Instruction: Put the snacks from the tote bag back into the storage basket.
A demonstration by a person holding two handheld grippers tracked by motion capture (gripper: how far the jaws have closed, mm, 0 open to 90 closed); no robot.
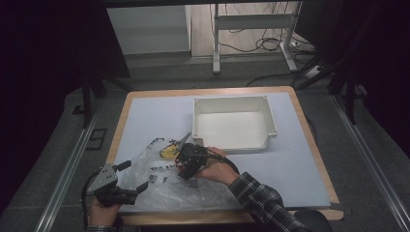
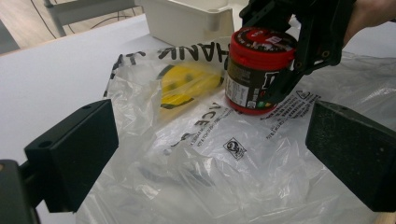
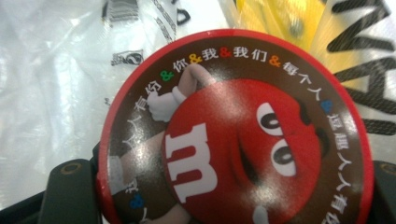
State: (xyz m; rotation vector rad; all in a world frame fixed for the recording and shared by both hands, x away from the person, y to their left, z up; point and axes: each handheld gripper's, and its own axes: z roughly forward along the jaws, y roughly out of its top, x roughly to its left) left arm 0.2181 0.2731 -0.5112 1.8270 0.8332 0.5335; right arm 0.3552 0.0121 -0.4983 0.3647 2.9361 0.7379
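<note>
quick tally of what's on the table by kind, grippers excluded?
Red-lidded candy jar: 1
Clear plastic bag: 1
Yellow item inside the bag: 1
White bin: 1
Total: 4

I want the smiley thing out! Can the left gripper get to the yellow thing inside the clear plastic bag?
Probably not directly. The left gripper is open and aimed that way, but the yellow thing lies under the clear plastic bag, so its film covers it. The right gripper with the red-lidded jar stands just beside.
</note>
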